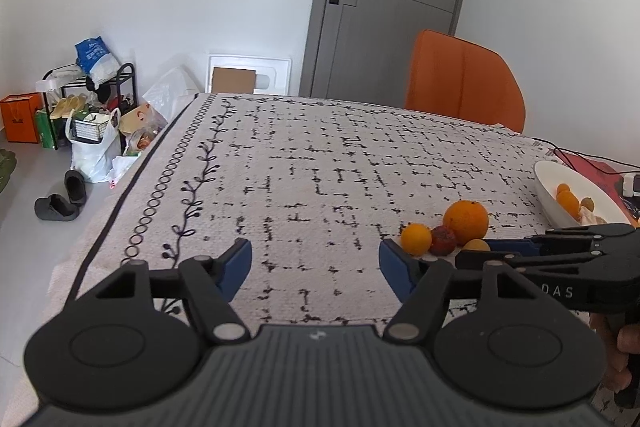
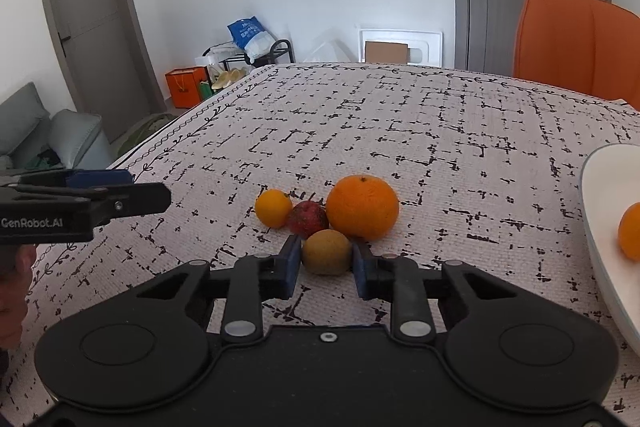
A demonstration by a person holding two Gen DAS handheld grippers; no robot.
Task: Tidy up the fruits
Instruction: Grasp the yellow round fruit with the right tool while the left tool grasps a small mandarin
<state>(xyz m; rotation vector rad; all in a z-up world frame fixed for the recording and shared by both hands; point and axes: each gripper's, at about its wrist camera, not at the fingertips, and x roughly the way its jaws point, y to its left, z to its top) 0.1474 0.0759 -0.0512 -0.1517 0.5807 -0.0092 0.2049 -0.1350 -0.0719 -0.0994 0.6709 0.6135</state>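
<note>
Four fruits cluster on the patterned tablecloth: a large orange [image 2: 362, 207], a small orange [image 2: 273, 207], a dark red fruit [image 2: 307, 218] and a yellow-brown fruit [image 2: 327, 251]. My right gripper [image 2: 326, 259] is shut on the yellow-brown fruit, its blue pads pressed against both sides. In the left wrist view the same group shows at the right: large orange [image 1: 466, 221], small orange [image 1: 416, 239], red fruit [image 1: 443, 240]. My left gripper [image 1: 316, 269] stands open over bare cloth, left of the fruits, with nothing between its fingers.
A white bowl [image 1: 560, 203] with several small fruits sits at the table's right edge; its rim [image 2: 592, 211] shows in the right wrist view. An orange chair [image 1: 464, 79] stands behind the table. Cables and a red item [image 1: 588, 167] lie beyond the bowl.
</note>
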